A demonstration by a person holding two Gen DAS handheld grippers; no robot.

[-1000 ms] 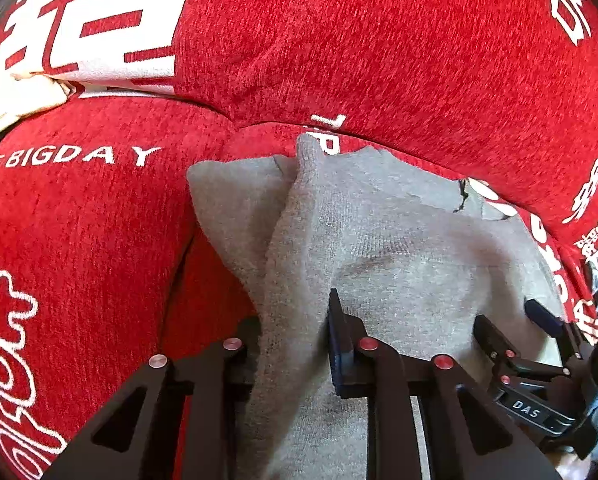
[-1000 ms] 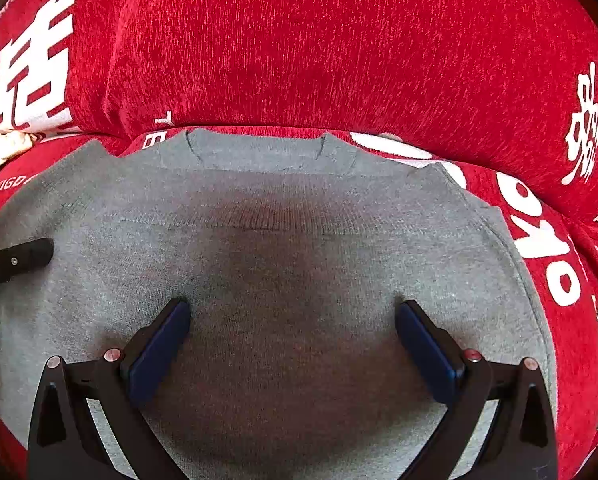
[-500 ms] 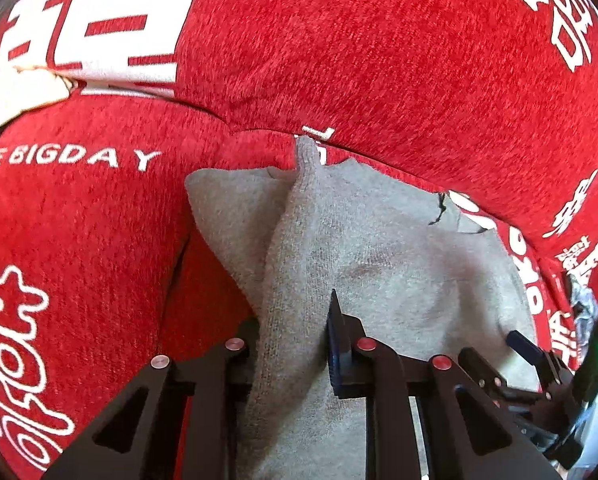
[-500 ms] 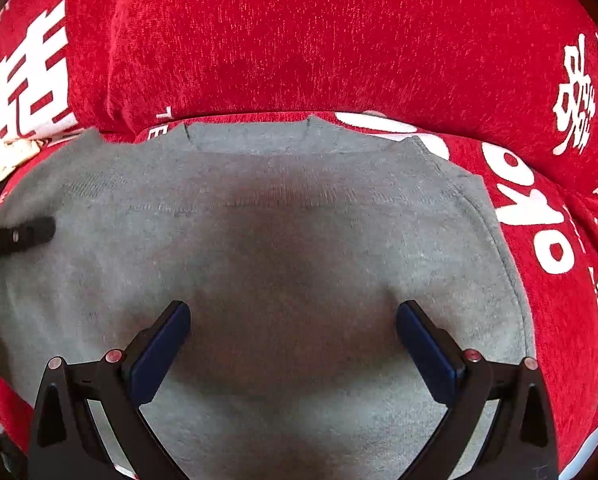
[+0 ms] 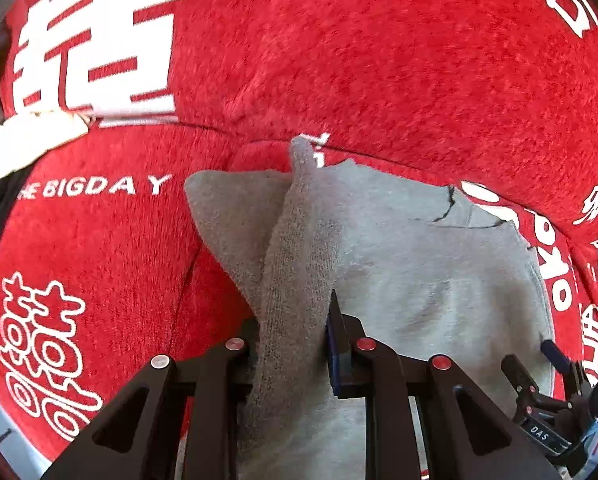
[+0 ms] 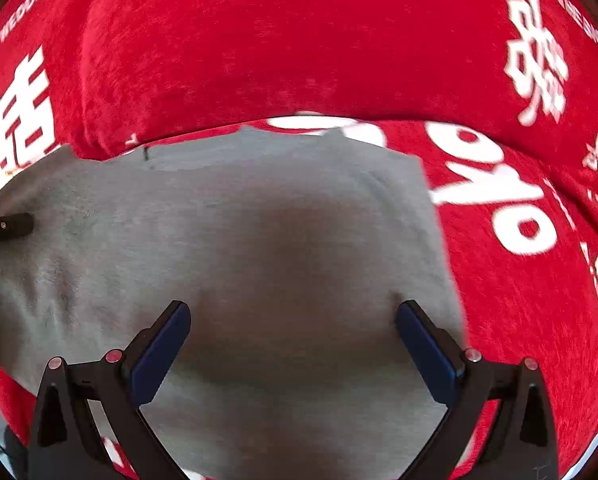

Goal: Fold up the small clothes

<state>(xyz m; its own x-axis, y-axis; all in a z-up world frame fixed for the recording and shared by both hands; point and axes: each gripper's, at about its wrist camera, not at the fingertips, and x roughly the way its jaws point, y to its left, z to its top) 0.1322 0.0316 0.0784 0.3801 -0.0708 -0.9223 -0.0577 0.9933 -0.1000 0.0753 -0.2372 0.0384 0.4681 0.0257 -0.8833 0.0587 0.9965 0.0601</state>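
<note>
Grey sweater point(image 6: 283, 248) on the red sofa point(image 6: 299, 40), neckline toward the backrest
Left hand-held gripper point(image 5: 295, 344) pinches a lifted sleeve fold; right hand-held gripper point(image 6: 291, 344) spread wide above the body

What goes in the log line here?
left tongs: shut on grey top | right tongs: open above it | surface: red sofa

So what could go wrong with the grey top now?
The left gripper pinches only a narrow bunched strip of the grey top, so the knit might slip out as it is lifted.

The right gripper is open above the cloth and pins nothing, so the whole top may drag across the red cushion instead of folding.

The lifted flap looks twisted, so the fold could land crooked.
</note>
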